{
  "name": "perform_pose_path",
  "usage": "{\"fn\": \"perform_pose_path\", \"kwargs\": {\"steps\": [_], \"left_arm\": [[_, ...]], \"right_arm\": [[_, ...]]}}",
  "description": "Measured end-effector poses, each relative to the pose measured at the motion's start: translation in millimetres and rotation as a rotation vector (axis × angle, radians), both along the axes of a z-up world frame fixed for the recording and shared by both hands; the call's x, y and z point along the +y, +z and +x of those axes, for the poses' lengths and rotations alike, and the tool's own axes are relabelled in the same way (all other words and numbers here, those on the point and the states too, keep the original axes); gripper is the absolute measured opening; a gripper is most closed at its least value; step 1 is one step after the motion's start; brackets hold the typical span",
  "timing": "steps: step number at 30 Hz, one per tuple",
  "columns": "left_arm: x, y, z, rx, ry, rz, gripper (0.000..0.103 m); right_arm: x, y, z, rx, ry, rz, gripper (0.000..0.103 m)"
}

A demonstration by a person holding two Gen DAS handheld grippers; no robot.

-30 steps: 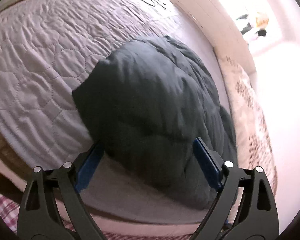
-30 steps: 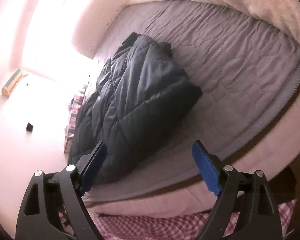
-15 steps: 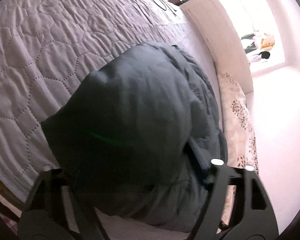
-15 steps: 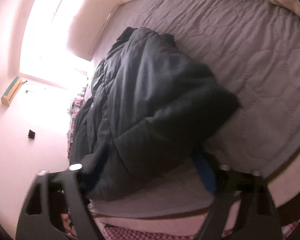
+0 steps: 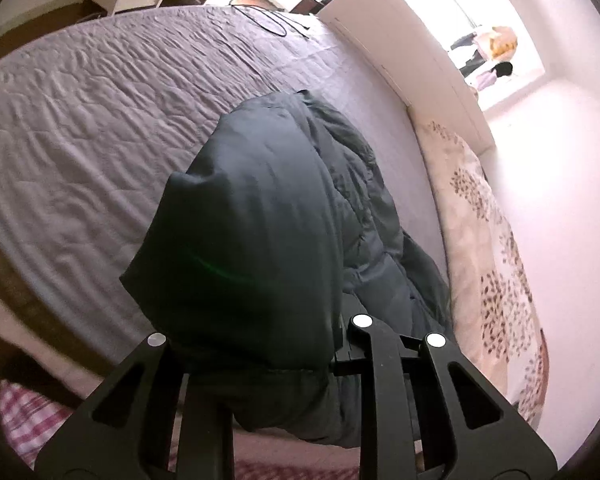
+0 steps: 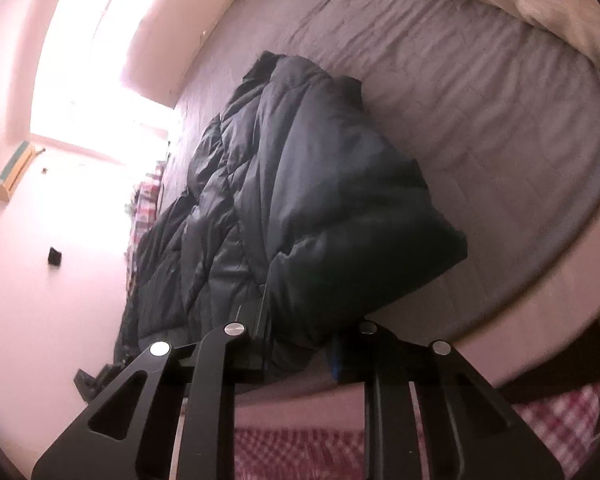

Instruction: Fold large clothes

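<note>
Folding well underway, judging by shape: dark puffer jacket (image 5: 260,240) already doubled into a thick bundle, near end lifted, one more fold or a flatten prob left. Can't tell exact fold count.

Looks bulky, quilted, slick dark shell, seams visible in right wrist view (image 6: 300,208); top layer smooth, lower layers bunched + spilling toward the near bed edge. Will likely spring back open if let go, so needs pressing down.

Sits on grey quilted bed cover (image 5: 80,120), roughly mid-bed toward the near edge, fabric hanging over both tools.

Left gripper (image 5: 260,344): closed onto jacket's near edge, fingertips buried in fabric, jaws narrow. Right gripper (image 6: 296,340): also clamped on jacket edge, blue pad (image 6: 334,356) barely showing beside the cloth.

Outward: floral pillow/duvet (image 5: 492,240) just beside jacket along the wall side, white headboard (image 5: 400,52) beyond, black cable (image 5: 268,20) at far end of bed, checked red cloth (image 6: 292,452) below bed edge, bright window (image 6: 100,80) washed out.
</note>
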State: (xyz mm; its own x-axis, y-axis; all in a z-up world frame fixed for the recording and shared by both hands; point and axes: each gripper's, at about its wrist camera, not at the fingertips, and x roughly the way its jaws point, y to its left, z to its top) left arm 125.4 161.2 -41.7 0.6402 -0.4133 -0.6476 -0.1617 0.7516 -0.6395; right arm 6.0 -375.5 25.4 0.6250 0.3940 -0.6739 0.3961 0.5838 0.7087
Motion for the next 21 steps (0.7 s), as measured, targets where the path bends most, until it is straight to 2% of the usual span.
{"fn": "perform_pose_path", "kwargs": {"steps": [6, 12, 15, 16, 19, 21], "left_arm": [[21, 5, -49, 0.000, -0.012, 0.077, 0.020], [37, 1, -74, 0.003, 0.016, 0.085, 0.020], [37, 4, -75, -0.001, 0.019, 0.081, 0.020], [35, 5, -76, -0.007, 0.014, 0.087, 0.020], [29, 12, -77, -0.033, -0.008, 0.123, 0.020], [26, 16, -78, -0.047, -0.018, 0.140, 0.020]], "right_arm": [[29, -3, -45, 0.073, 0.090, -0.053, 0.021], [50, -2, -52, 0.093, 0.167, -0.144, 0.024], [52, -1, -52, 0.123, 0.178, -0.173, 0.036], [51, 1, -52, 0.138, 0.181, -0.172, 0.043], [41, 13, -63, 0.135, 0.236, -0.204, 0.043], [43, 24, -79, 0.110, 0.288, -0.266, 0.031]]}}
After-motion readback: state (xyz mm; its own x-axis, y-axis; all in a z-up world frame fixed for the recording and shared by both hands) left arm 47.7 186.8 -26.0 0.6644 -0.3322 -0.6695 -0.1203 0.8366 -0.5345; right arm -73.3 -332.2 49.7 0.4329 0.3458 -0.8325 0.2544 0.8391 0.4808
